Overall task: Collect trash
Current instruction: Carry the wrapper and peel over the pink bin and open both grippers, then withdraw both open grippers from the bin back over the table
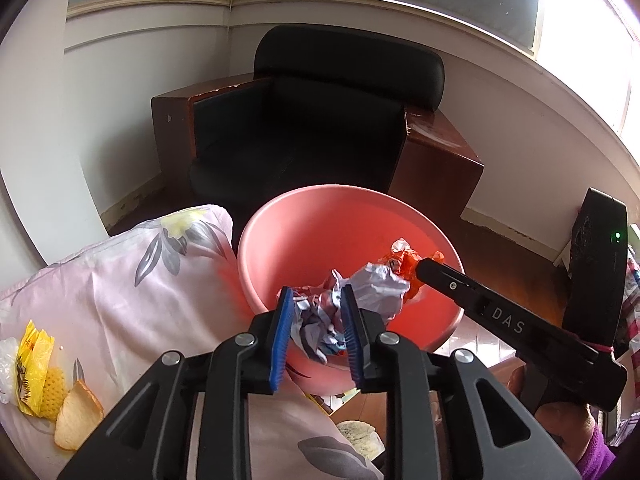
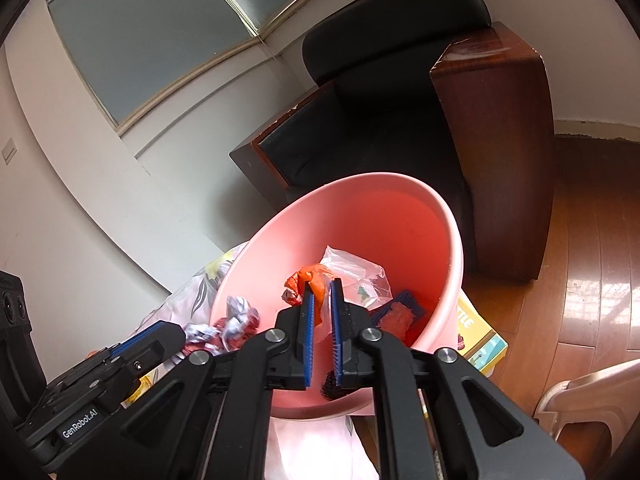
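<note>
Pink bin (image 1: 276,220) base hidden; left claw (image 1: 316,334) loosening around crumpled wrapper (image 1: 320,320); right claw (image 2: 321,308) pinching orange wrapper (image 2: 308,280)

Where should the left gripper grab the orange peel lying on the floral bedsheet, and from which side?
Probably pinch the orange peel across its raised upper-right rim, coming down from above with a pad on either face. It lies as a thin curved shell, pith up, on the soft bedsheet, and the yellow wrapper crowds its left side.
</note>
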`<state>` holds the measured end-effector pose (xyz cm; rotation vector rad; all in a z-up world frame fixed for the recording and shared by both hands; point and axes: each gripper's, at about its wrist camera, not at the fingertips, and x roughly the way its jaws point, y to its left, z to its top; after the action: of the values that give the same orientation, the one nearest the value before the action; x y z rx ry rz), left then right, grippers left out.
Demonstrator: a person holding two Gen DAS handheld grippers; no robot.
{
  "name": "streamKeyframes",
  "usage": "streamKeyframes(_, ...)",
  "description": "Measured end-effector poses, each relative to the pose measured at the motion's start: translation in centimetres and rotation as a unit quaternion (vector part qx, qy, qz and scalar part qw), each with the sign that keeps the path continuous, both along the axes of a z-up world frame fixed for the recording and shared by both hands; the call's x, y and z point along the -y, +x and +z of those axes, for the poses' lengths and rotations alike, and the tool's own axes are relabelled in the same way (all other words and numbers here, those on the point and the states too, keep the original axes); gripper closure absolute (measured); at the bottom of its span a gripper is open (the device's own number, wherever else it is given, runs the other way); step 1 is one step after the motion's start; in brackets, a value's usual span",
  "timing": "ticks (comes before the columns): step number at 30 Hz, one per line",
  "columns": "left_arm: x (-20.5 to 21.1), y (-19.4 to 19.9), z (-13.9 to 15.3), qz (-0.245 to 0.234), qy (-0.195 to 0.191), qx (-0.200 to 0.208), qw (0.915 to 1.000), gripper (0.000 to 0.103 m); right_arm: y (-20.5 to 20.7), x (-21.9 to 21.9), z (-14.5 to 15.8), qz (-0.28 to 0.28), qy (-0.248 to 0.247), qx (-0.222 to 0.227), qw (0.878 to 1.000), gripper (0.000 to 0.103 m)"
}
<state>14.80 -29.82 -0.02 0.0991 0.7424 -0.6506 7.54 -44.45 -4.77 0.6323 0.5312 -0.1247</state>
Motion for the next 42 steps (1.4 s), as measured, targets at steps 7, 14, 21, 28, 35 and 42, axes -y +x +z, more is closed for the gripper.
streamKeyframes(7, -0.6, -0.1, 0.5, 0.006, -0.009, 0.004, 0.9999, 0.062, 0.0, -0.1, 0.1, -0.001, 0.002, -0.004, 1.000, 0.093)
streamKeyframes(14, -1.8, -0.6, 1.1, 0.014, -0.017, 0.006, 0.9997, 0.062, -0.3, -0.4, 0.5, 0.002, 0.002, 0.000, 1.000, 0.075)
streamKeyframes(21, -4.5, -1.8, 2.4, 0.029, -0.029, 0.017, 0.9990, 0.062, -1.4, -0.9, 1.5, 0.004, -0.007, 0.007, 1.000, 0.074)
streamKeyframes(28, -9.1, -4.0, 4.2, 0.059, -0.042, 0.034, 0.9968, 0.062, -2.7, -2.0, 2.9, 0.010, -0.019, 0.019, 1.000, 0.074)
streamKeyframes(35, -14.5, -6.8, 5.3, 0.094, -0.035, 0.064, 0.9929, 0.062, -3.4, -4.9, 3.9, 0.040, -0.033, 0.023, 0.998, 0.074)
streamKeyframes(42, -19.6, -8.7, 5.2, 0.137, -0.031, 0.065, 0.9880, 0.062, -3.7, -8.4, 4.3, 0.075, -0.048, 0.020, 0.996, 0.074)
